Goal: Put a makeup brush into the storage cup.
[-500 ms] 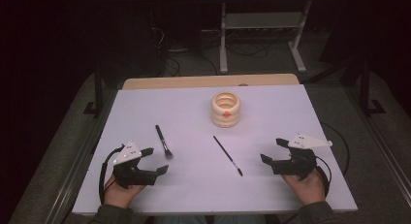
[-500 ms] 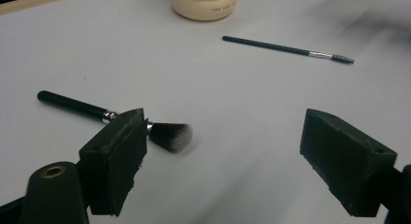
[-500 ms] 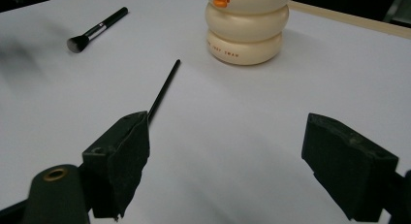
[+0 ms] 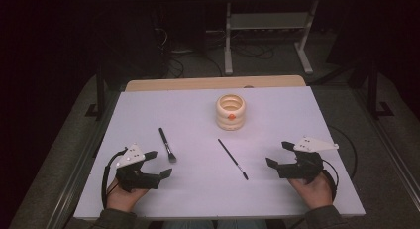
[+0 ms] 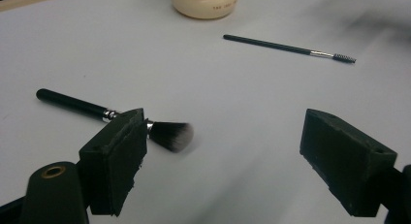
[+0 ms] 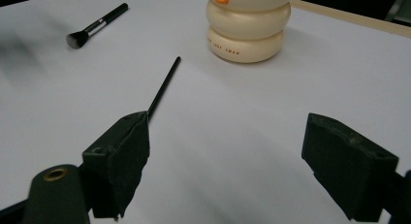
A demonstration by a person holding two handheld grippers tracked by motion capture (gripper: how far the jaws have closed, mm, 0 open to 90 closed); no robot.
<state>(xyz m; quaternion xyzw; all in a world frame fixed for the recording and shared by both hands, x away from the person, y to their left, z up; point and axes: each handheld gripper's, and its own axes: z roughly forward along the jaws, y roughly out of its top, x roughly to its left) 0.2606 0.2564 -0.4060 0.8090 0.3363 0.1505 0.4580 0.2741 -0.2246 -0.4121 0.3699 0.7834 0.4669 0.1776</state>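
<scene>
Near the table's (image 4: 148, 97) front edge, our left gripper (image 4: 157, 164) and right gripper (image 4: 277, 154) sit unchanged, jaws spread, empty. Makeup brush (image 4: 167, 144) and spoolie (image 4: 233, 159) remain untouched; picking hasn't started.

Two open claws rest at the near edge of a white bench.
The left claw (image 4: 157, 164) sits just near a makeup brush (image 4: 167, 144); the right claw (image 4: 279, 154) lies right of a thin spoolie wand (image 4: 233, 159). A cream ringed holder (image 4: 231, 111) with an orange spot stands farther back, centre.
</scene>
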